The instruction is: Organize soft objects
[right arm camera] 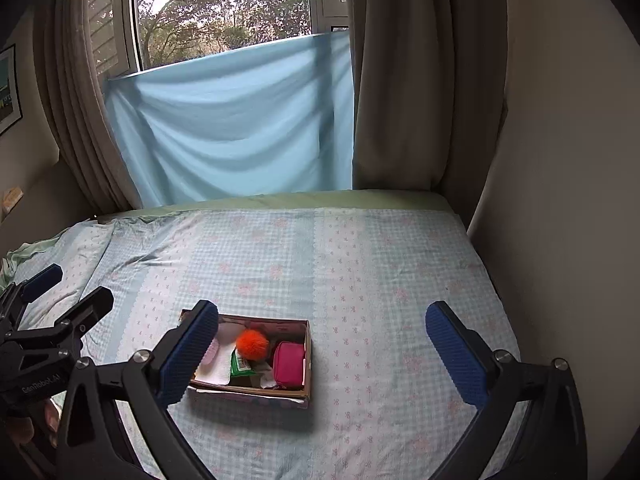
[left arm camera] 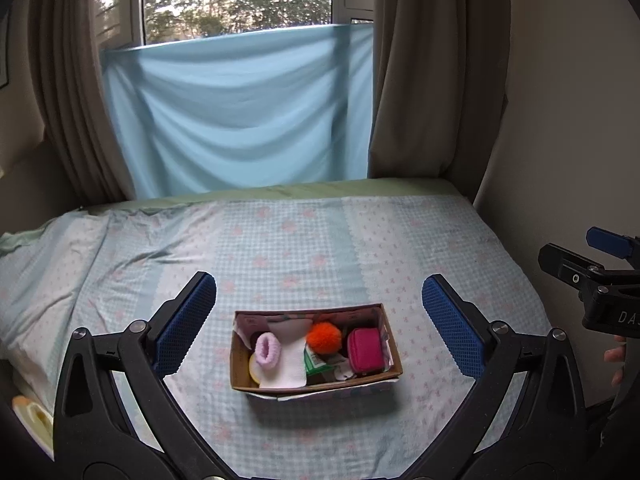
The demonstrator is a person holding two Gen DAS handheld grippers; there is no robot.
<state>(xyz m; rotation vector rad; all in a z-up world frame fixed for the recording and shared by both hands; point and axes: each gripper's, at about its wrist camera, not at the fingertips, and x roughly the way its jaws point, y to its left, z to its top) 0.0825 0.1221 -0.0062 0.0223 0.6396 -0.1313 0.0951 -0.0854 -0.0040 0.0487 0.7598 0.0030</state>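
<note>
An open cardboard box [left arm camera: 394, 354] sits on the bed. It holds an orange pompom [left arm camera: 324, 337], a pink rolled sock [left arm camera: 267, 349], a white cloth [left arm camera: 288, 360], a magenta pouch [left arm camera: 364, 350] and a green packet [left arm camera: 316, 362]. My left gripper [left arm camera: 319, 326] is open and empty, held above the near side of the box. In the right wrist view the box [right arm camera: 308, 354], pompom [right arm camera: 252, 344] and pouch [right arm camera: 289, 364] lie left of centre. My right gripper [right arm camera: 322, 354] is open and empty; its left finger [right arm camera: 188, 356] overlaps the box's left end.
The bed [left arm camera: 320, 248] has a blue checked sheet. A blue cloth [left arm camera: 240, 120] hangs over the window between brown curtains. A wall [right arm camera: 560, 160] bounds the bed's right side. The right gripper shows at the left wrist view's right edge [left arm camera: 600, 272]; the left gripper shows in the right wrist view [right arm camera: 52, 320].
</note>
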